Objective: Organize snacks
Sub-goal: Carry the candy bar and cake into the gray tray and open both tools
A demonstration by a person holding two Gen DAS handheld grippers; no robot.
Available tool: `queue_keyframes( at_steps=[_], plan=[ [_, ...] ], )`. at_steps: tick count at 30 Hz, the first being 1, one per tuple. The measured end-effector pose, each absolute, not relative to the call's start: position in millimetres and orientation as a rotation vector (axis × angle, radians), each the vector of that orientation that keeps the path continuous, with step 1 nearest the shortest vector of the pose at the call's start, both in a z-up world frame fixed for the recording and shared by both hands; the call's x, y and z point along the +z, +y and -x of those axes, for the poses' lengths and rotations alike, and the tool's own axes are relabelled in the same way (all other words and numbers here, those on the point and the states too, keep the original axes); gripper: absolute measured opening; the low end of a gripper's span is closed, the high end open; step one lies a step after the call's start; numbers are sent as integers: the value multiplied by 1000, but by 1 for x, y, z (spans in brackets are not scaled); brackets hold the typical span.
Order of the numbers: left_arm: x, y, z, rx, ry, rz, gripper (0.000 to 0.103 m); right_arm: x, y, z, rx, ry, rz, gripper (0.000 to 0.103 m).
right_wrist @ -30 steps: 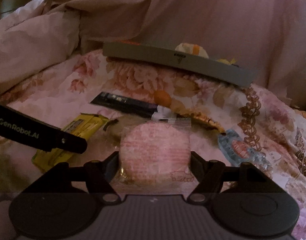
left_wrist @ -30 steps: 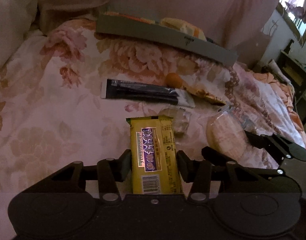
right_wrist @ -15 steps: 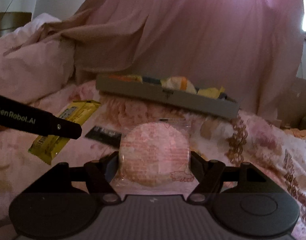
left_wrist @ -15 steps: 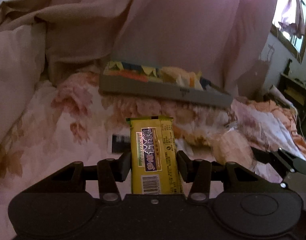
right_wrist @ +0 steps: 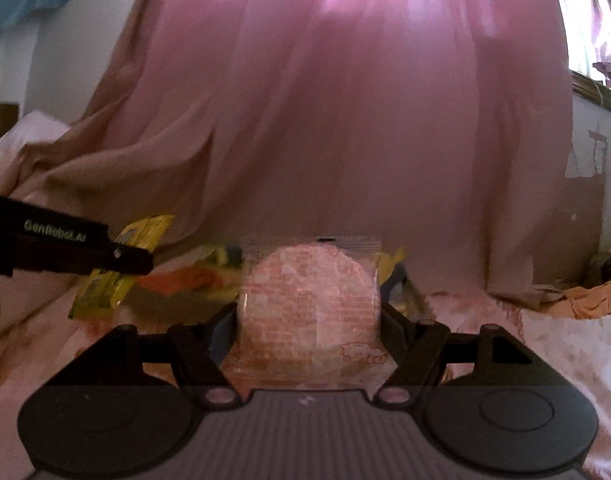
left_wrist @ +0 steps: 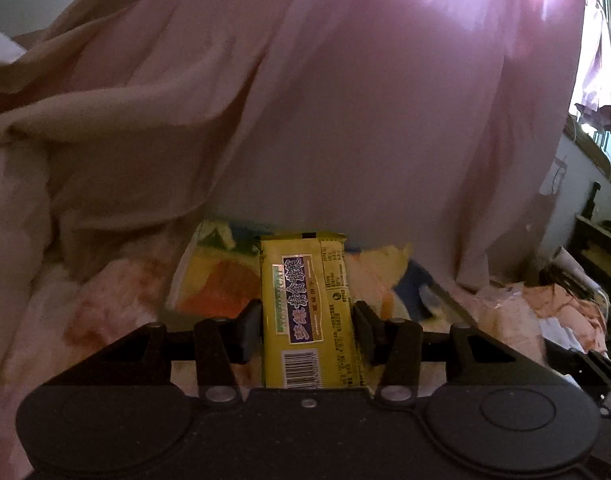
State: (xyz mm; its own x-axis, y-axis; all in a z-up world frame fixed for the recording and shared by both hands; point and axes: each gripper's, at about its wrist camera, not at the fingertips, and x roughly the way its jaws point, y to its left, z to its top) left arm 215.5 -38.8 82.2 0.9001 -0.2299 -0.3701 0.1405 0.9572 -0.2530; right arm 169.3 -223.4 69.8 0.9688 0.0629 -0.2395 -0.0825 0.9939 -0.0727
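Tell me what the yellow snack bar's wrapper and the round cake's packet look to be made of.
Yellow snack bar wrapper: looks like glossy printed plastic or foil film; it shines, with a barcode and a crimped top edge. Round cake packet: thin clear plastic film with red print; the pale cake shows through, and the sealed edge is ridged.

Glossy yellow foil-like wrapper on the snack bar (left_wrist: 305,308); clear, crinkly plastic around the round pink cake (right_wrist: 309,304); matt black plastic gripper fingers (left_wrist: 249,332); soft matt pink cloth curtain (right_wrist: 345,120).
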Motion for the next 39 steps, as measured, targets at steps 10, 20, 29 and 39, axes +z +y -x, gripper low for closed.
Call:
queue_keyframes(
  at_steps=[10, 20, 29, 39],
  plan=[
    [81, -56, -310, -168, 444, 244, 50, 66, -250, -254, 22, 256, 19, 77],
    [50, -68, -350, -151, 517, 228, 50, 51, -272, -307, 13, 348, -47, 77],
    [34, -66, -350, -139, 541, 272, 51, 38, -264, -309, 9, 390, -55, 78],
    [47, -66, -335, -145, 478, 299, 86, 42, -266, -292, -23, 351, -42, 96]
  ],
)
